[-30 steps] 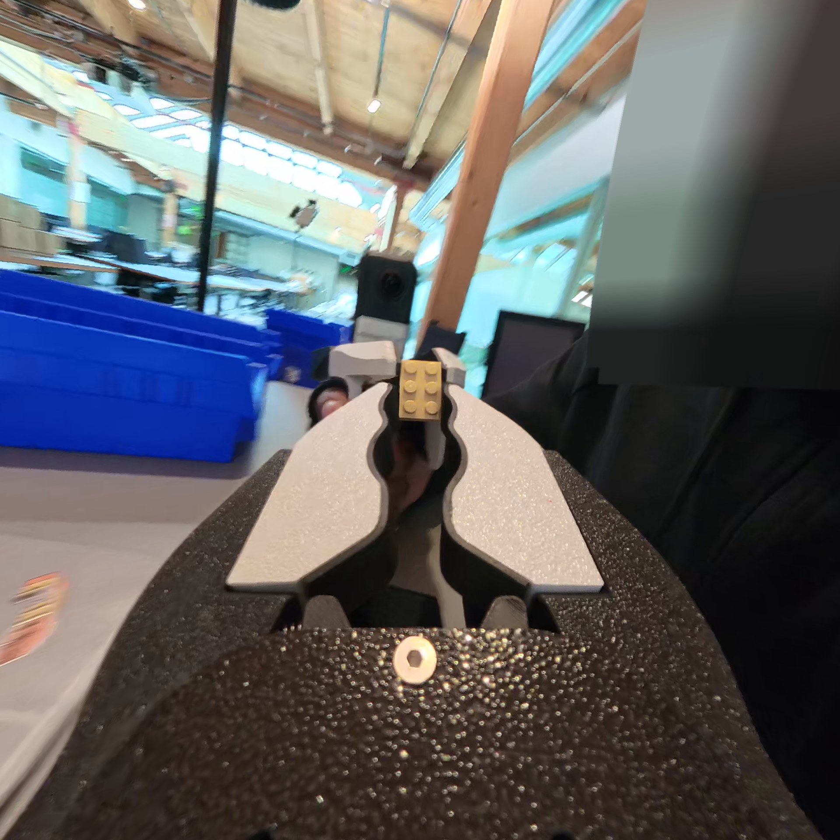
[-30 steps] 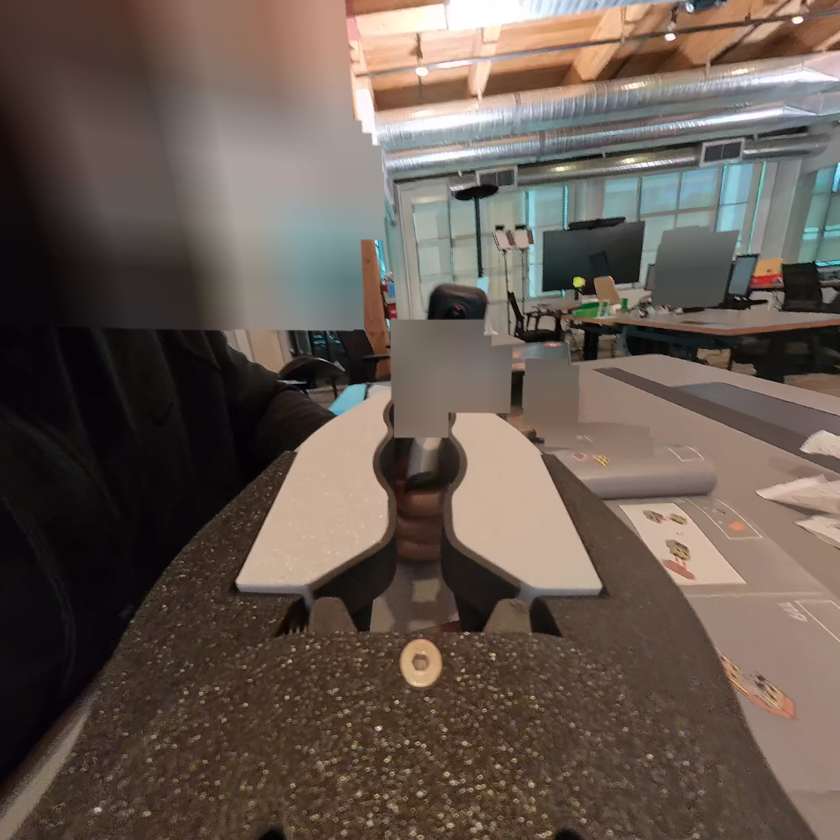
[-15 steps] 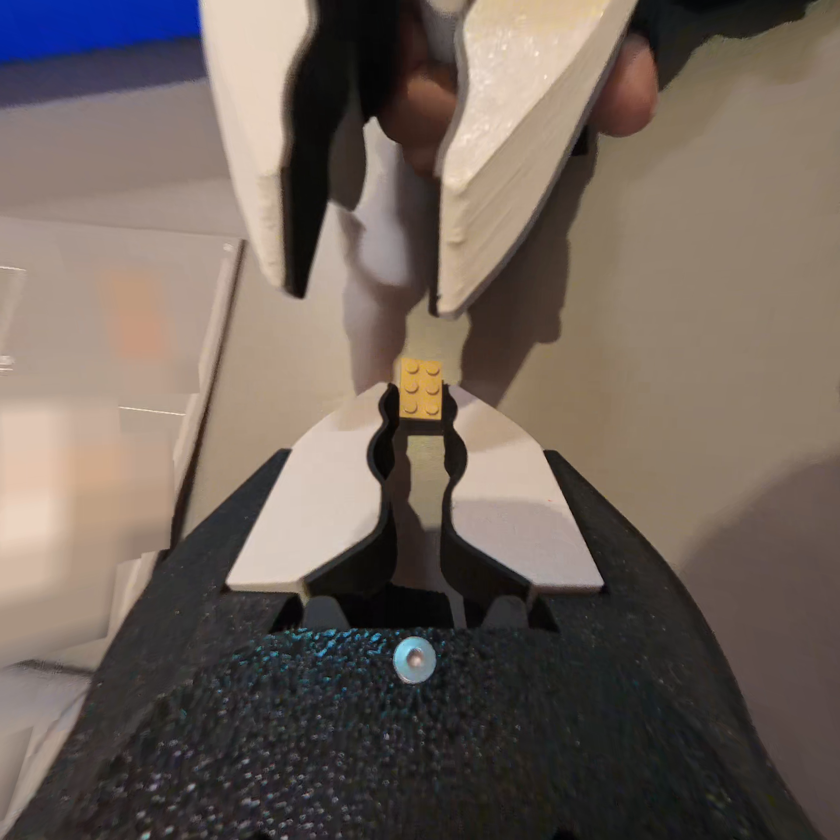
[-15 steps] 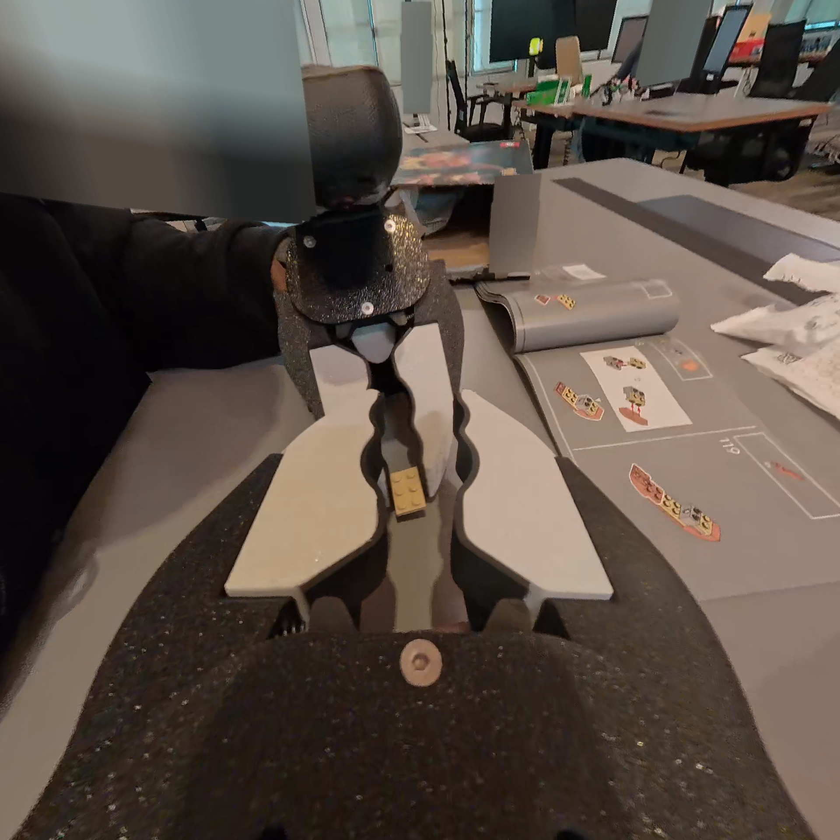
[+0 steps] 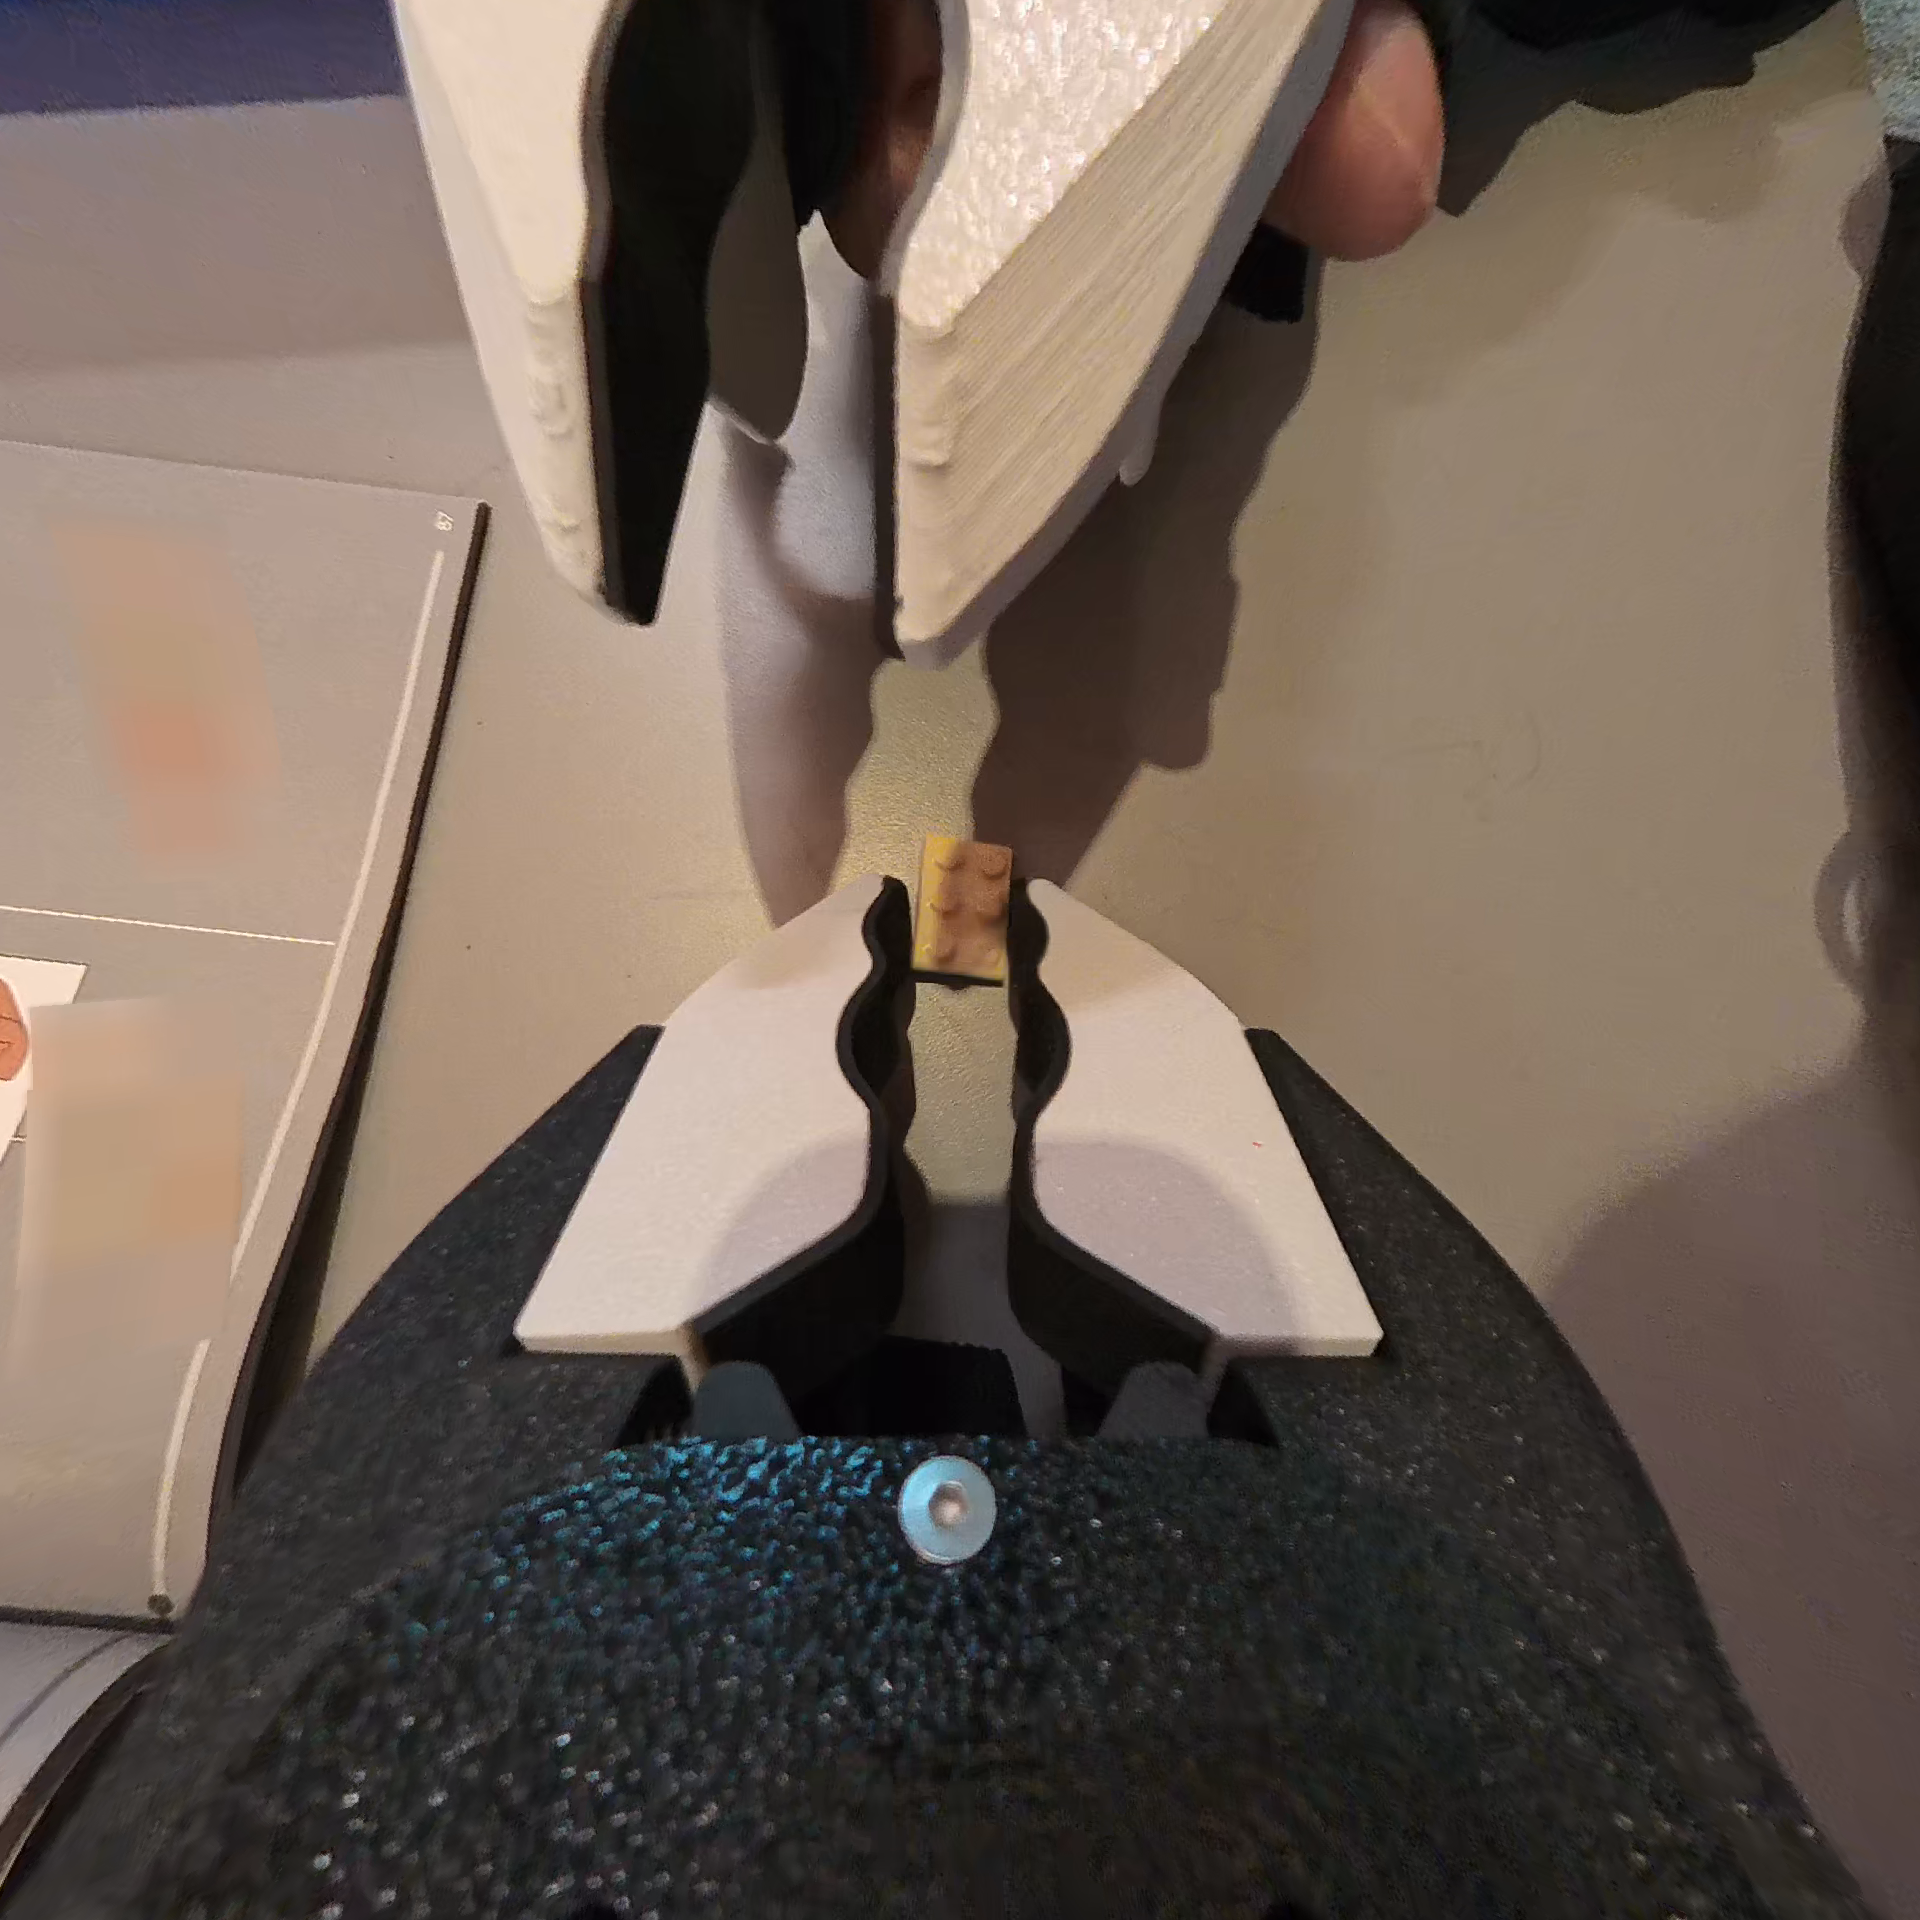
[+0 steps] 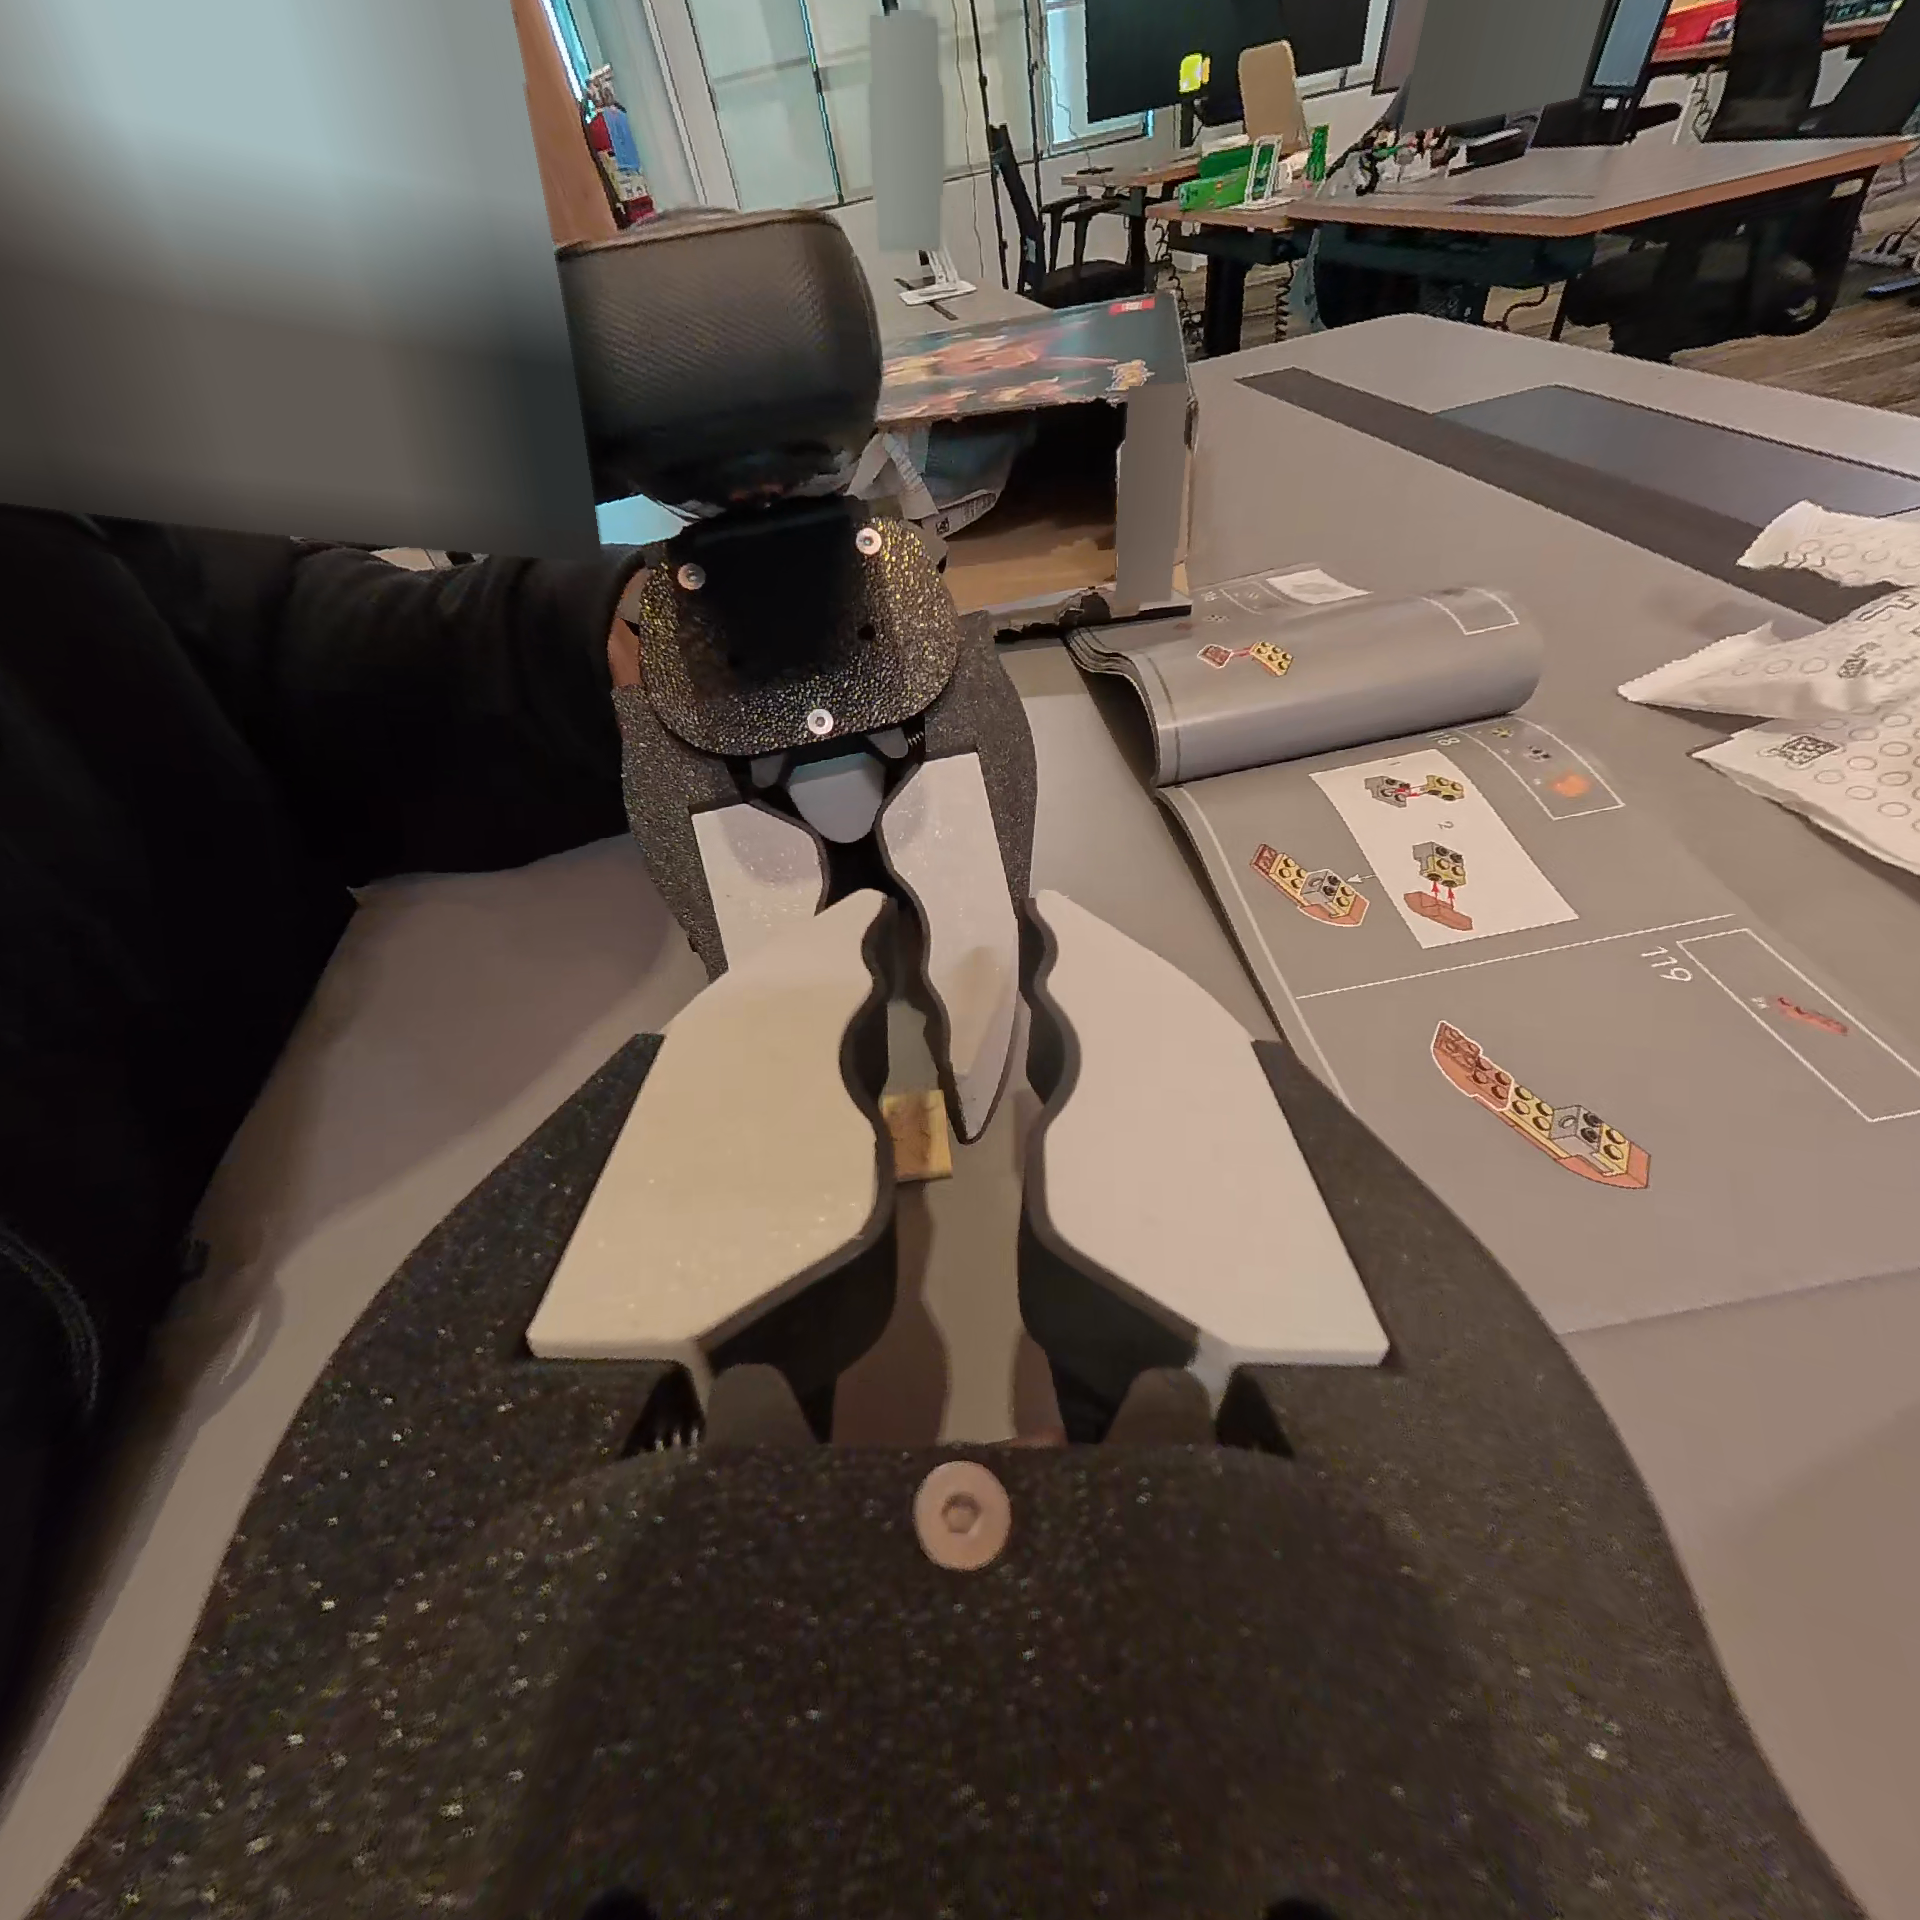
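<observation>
- Brick: a small tan toy brick (image 5: 964, 920) with bumps on top sits between the fingertips of the left gripper (image 5: 956, 914). Both black pads press on its sides, so it is pinched tight and held above the grey table (image 5: 1455, 623).
- The same brick (image 6: 918, 1132) shows in the right wrist view, low down, at the tips of the left gripper (image 6: 925, 1117).
- The right gripper (image 6: 956, 925) is just above the left one and points down at it. Its fingers are spread a little. Nothing is pressed between them.
- In the left wrist view the right gripper (image 5: 769, 613) hangs at the top, near the brick but not touching it. A person's fingers (image 5: 1351, 156) hold it.
- An open booklet (image 6: 1455, 935) with pictures of brick models lies on the table to the right. Its edge (image 5: 312, 935) shows at the left of the left wrist view.
- Crumpled white bags (image 6: 1829, 707) lie at the far right.
- A torn cardboard box (image 6: 1039, 416) stands at the far side of the table.
- A black sleeve (image 6: 312, 727) is on the left.
</observation>
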Demonstrator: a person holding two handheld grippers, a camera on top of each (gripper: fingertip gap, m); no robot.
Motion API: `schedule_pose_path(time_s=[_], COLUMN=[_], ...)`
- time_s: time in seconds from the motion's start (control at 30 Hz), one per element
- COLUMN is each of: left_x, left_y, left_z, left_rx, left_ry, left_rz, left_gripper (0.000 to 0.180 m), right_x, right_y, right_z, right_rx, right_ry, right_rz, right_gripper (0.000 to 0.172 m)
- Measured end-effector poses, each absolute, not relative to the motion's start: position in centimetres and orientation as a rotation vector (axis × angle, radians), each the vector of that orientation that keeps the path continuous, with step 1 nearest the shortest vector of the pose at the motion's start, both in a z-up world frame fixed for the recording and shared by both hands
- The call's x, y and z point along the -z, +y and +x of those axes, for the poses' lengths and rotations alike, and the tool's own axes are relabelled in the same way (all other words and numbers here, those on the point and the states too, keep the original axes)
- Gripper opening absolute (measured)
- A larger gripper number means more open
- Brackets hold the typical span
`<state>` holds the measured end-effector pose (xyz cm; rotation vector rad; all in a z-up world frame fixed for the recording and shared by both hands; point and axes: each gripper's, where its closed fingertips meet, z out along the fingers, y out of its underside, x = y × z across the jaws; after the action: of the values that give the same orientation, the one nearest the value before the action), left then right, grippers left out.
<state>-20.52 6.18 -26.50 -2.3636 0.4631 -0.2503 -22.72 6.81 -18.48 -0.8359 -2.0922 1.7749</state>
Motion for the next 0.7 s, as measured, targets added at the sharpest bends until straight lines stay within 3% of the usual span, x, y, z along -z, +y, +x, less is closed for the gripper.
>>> schedule_pose_path(time_s=[0.23,0.5,0.7], left_x=[26.3,20.3,19.2], left_y=[6.3,8.6,9.3], left_z=[-20.5,-22.1,-23.6], left_rx=[0.260,0.273,0.143], left_ry=[0.458,0.274,0.207], left_rz=[-2.347,-1.956,-1.850], left_gripper=[0.027,0.029,0.026], right_x=[18.4,18.2,18.0], right_y=[6.9,7.1,7.4], right_z=[-22.8,-22.9,-23.0], right_rx=[-1.791,-1.821,-1.851], right_ry=[-2.090,-2.065,-2.048], right_rz=[-0.849,-0.863,-0.888], right_gripper=[0.022,0.019,0.018])
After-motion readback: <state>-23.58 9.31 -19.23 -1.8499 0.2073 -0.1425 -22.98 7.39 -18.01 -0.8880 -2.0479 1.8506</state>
